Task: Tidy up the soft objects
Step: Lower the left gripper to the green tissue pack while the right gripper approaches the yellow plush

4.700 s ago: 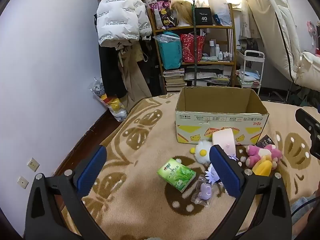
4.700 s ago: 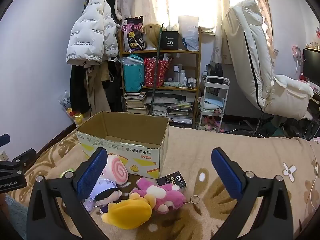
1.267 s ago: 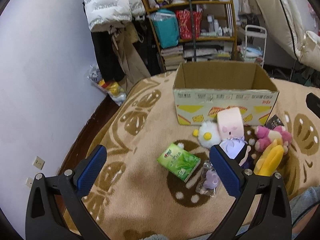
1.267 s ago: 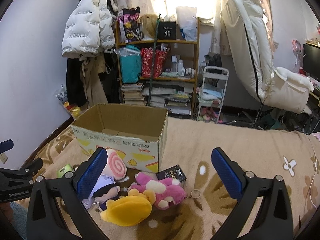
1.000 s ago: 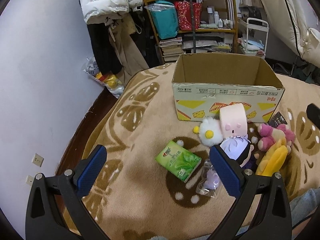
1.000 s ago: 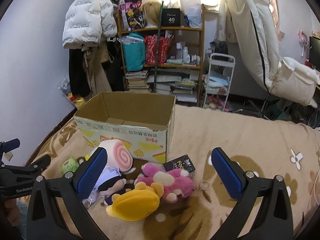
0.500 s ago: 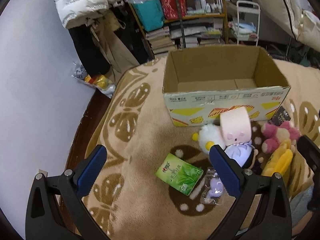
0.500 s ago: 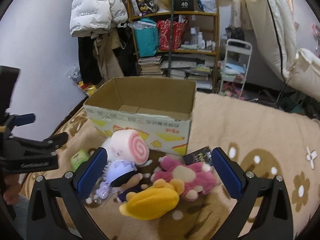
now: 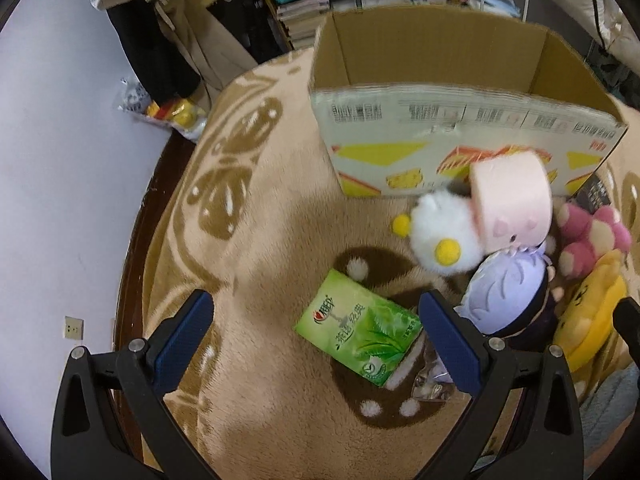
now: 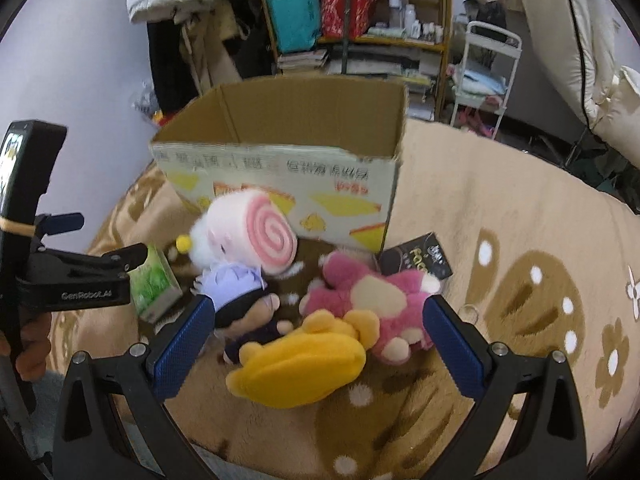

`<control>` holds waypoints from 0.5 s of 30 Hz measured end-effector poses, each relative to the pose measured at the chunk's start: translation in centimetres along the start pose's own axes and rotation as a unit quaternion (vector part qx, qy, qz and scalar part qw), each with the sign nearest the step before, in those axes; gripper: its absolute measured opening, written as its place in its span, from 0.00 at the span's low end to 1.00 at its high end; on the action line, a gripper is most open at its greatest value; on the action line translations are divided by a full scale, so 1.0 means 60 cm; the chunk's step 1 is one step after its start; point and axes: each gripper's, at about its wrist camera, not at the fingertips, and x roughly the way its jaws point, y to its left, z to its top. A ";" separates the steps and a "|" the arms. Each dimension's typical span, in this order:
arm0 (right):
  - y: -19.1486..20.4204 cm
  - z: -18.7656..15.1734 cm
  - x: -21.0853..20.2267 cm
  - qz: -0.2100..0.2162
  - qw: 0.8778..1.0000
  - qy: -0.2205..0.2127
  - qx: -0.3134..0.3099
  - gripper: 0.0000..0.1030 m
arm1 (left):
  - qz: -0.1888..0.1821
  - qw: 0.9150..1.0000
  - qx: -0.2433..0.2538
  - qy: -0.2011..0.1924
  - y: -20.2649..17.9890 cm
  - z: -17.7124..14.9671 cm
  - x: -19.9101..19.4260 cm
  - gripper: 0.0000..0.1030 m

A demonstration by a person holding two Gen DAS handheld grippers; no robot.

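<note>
Surface: bed covered with a tan blanket (image 9: 260,208) patterned in brown.

Cardboard box (image 9: 432,60): open at the top, upright on the blanket, nothing visible inside; yellow and orange print on its near wall. Also seen from the right wrist view (image 10: 304,120).

Pink swirl roll plush (image 10: 256,236): lying against the near wall of the box, spiral end facing the right wrist camera; in the left wrist view (image 9: 510,206) its pale side shows.

White fluffy plush (image 9: 442,236) with yellow pompoms: touching the roll plush, on its left in the left wrist view.

Purple-haired doll (image 10: 240,300): lying just in front of the roll plush, dark body; also visible at (image 9: 508,296).

Pink bear plush (image 10: 372,296): lying beside the doll, near the box corner.

Yellow plush (image 10: 300,360): nearest the right tongs, touching the pink bear.

Green tissue pack (image 9: 360,328): flat on the blanket, in front of the left tongs, apart from the box.

Small clear bag (image 9: 430,384): partly under the tissue pack's edge; contents unclear.

Black packet (image 10: 416,260): flat by the box corner, behind the pink bear.

Left tongs (image 9: 316,336): released, spread wide, above the tissue pack, grasping nothing.

Right tongs (image 10: 316,340): released, spread wide, over the yellow plush and doll, grasping nothing.
</note>
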 end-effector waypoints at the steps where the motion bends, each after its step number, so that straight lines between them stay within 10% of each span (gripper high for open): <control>1: 0.001 -0.002 0.004 -0.001 1.000 0.006 -0.003 1.00 | 0.000 1.000 0.000 0.005 -0.002 0.000 0.005 0.98; 15: 0.019 -0.029 0.058 0.008 0.995 0.096 -0.032 1.00 | 0.004 0.998 0.018 0.059 -0.026 -0.003 0.062 0.98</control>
